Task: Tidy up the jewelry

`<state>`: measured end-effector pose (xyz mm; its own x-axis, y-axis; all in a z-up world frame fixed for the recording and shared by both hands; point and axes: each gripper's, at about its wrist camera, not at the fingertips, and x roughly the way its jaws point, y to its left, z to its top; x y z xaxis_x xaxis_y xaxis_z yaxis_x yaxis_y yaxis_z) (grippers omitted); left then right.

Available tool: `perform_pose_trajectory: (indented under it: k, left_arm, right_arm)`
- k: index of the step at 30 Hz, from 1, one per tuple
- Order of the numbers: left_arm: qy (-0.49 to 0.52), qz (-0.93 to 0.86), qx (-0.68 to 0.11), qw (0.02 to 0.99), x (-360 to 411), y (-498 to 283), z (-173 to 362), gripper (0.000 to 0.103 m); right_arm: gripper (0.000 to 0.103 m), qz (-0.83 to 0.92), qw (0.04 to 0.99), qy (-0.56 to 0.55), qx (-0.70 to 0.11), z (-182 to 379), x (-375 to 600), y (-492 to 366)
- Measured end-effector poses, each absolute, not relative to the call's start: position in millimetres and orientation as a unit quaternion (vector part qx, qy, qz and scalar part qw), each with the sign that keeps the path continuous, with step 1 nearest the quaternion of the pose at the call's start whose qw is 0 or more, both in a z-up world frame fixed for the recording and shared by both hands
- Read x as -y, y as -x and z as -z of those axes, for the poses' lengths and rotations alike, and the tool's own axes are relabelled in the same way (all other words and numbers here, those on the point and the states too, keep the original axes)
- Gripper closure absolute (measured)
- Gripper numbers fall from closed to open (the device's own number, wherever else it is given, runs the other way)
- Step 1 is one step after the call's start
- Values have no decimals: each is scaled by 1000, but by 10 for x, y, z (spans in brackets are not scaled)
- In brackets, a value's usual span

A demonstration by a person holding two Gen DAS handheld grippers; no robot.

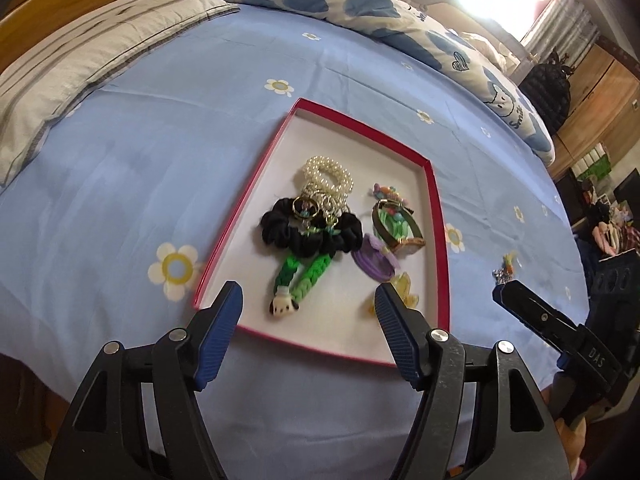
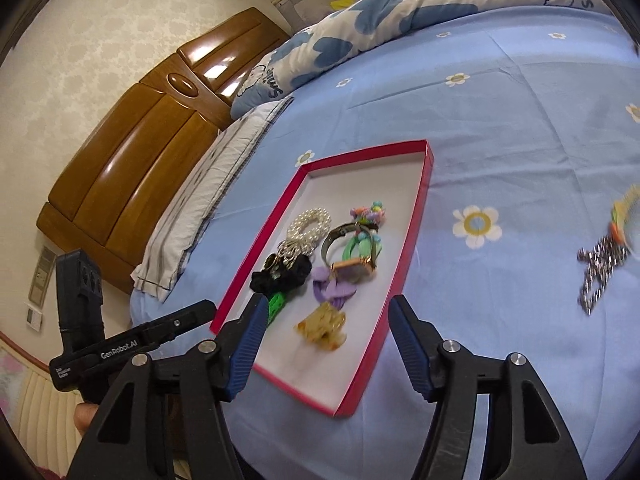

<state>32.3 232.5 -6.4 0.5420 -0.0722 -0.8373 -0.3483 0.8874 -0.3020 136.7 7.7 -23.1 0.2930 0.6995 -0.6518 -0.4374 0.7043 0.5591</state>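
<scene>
A red-rimmed box lid [image 1: 436, 240] [image 2: 416, 216] lies on the blue bedsheet and holds jewelry: a pearl bracelet [image 1: 328, 174] [image 2: 312, 222], a black scrunchie [image 1: 312, 232] [image 2: 280, 276], a green braided band [image 1: 300, 280], a gold bangle [image 1: 400, 232] [image 2: 352, 252], a purple hair tie [image 1: 374, 264] [image 2: 334, 290] and a yellow clip [image 1: 404, 286] [image 2: 322, 326]. A silver chain with a colourful charm [image 1: 505, 268] [image 2: 604, 256] lies on the sheet right of the box. My left gripper [image 1: 308, 300] is open and empty over the box's near edge. My right gripper [image 2: 326, 312] is open and empty, also above the near edge.
A grey striped pillow [image 1: 80, 60] [image 2: 208, 192] and a blue heart-print duvet [image 1: 360, 4] [image 2: 400, 12] lie at the far side of the bed. A wooden headboard [image 2: 140, 152] stands behind. A wardrobe [image 1: 600, 92] stands at the right.
</scene>
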Motion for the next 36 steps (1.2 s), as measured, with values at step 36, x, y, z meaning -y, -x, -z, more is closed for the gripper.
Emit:
perform_pose_trajectory:
  k: [36]
  left_arm:
    - [58,-172,-413,892,-2009,308,-181,2]
  right_arm:
    - [1,-370,850,32,-373,-126,-143,-536]
